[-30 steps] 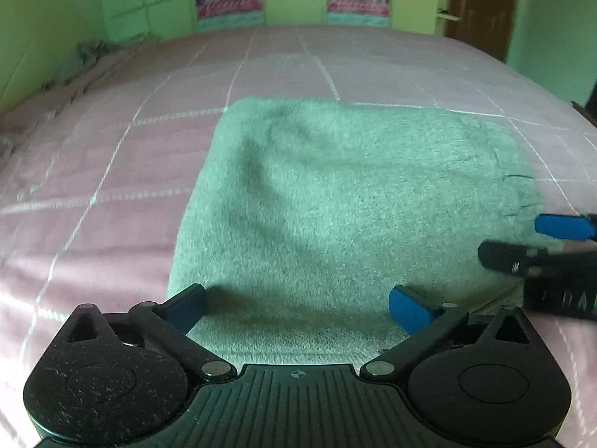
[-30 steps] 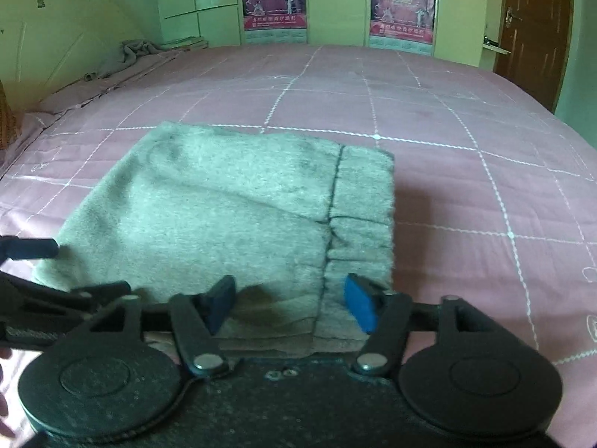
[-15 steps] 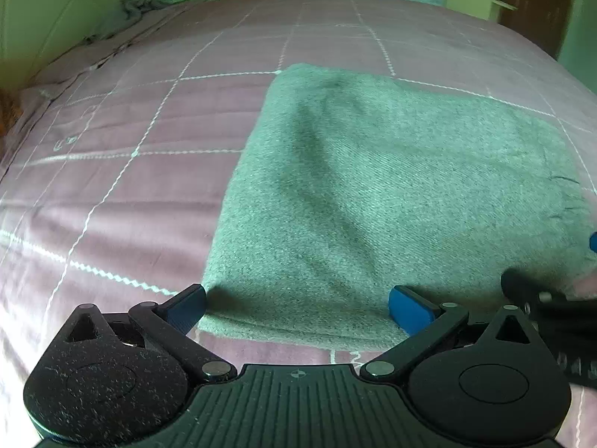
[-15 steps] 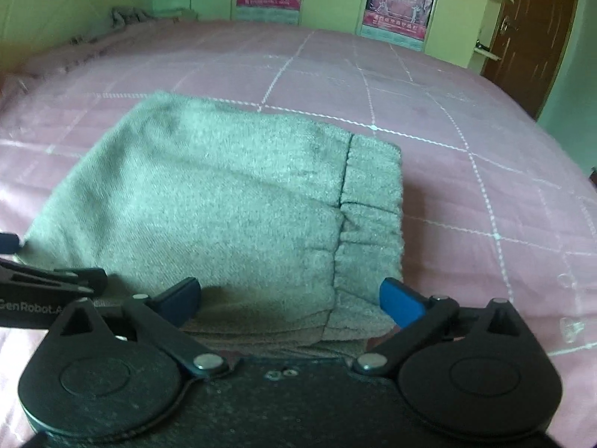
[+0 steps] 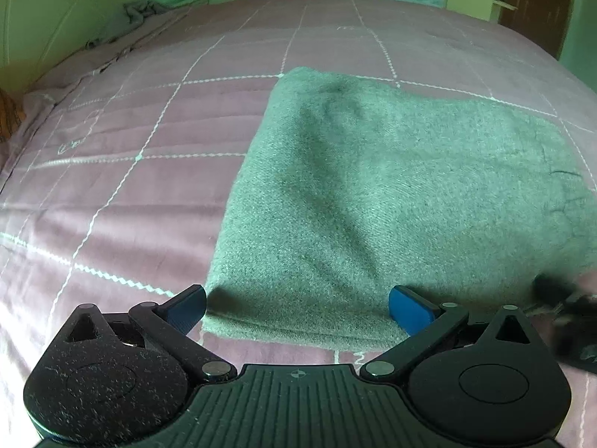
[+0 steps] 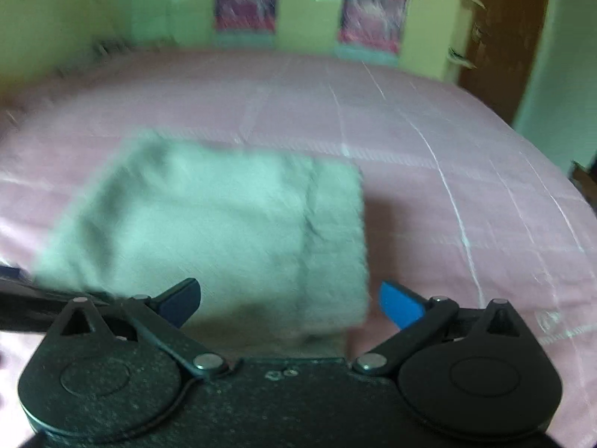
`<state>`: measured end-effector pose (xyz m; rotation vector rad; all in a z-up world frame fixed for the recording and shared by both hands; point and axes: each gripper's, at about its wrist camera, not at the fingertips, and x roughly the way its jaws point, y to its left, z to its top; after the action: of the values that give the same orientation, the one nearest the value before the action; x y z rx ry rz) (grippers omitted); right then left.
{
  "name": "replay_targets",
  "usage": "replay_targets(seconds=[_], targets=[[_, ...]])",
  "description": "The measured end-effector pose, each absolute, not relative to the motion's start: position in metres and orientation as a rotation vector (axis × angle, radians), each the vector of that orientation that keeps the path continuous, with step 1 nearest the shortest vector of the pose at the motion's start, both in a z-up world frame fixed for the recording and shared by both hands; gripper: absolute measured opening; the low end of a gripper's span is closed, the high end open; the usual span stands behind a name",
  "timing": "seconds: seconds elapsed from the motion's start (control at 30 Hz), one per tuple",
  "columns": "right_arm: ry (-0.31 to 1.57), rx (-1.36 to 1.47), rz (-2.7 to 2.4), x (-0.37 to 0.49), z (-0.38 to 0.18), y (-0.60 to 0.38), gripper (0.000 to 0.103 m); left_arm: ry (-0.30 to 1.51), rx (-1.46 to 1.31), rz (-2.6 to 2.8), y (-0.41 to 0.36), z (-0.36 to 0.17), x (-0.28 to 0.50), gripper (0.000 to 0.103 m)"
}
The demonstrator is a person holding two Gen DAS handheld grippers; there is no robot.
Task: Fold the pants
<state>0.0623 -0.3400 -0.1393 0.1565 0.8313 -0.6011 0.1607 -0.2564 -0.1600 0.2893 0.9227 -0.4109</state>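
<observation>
Pants (image 5: 391,201) folded flat mid-bed (image 5: 149,130); left gripper (image 5: 296,308) and right gripper (image 6: 289,304) angled down at near edge, fingers spread, empty.

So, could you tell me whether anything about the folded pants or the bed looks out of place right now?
Nothing stands out. The pants lie folded in a flat, roughly square stack on the pink bedspread, with only soft wrinkles. Both the left gripper and right gripper are open, holding nothing.

One folded pair of grey pants (image 5: 391,194) lies on one pink bed (image 5: 149,142); two posters (image 6: 246,0) hang at upper centre, one brown door (image 6: 503,37) upper right, two tools (image 5: 296,311) at bottom.
</observation>
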Motion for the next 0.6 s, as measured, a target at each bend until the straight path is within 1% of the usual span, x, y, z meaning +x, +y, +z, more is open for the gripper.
replay_targets(seconds=[0.03, 0.1, 0.17, 0.47, 0.53, 0.6], targets=[[0.898, 0.16, -0.618, 0.067, -0.151, -0.344, 0.103, 0.922, 0.285, -0.412, -0.256, -0.161, 0.16, 0.103], [0.937, 0.224, -0.594, 0.065, -0.161, -0.351, 0.103, 0.918, 0.281, -0.414, -0.254, -0.159, 0.16, 0.103], [0.905, 0.266, -0.6, 0.057, -0.156, -0.352, 0.103, 0.919, 0.289, -0.409, -0.255, -0.156, 0.159, 0.103], [0.777, 0.205, -0.623, 0.05, -0.122, -0.342, 0.103, 0.907, 0.343, -0.395, -0.261, -0.153, 0.156, 0.103], [0.835, 0.142, -0.667, 0.063, -0.134, -0.343, 0.102, 0.942, 0.346, -0.398, -0.264, -0.16, 0.163, 0.103], [0.987, 0.126, -0.671, 0.076, -0.157, -0.351, 0.102, 0.956, 0.338, -0.395, -0.263, -0.157, 0.165, 0.103]])
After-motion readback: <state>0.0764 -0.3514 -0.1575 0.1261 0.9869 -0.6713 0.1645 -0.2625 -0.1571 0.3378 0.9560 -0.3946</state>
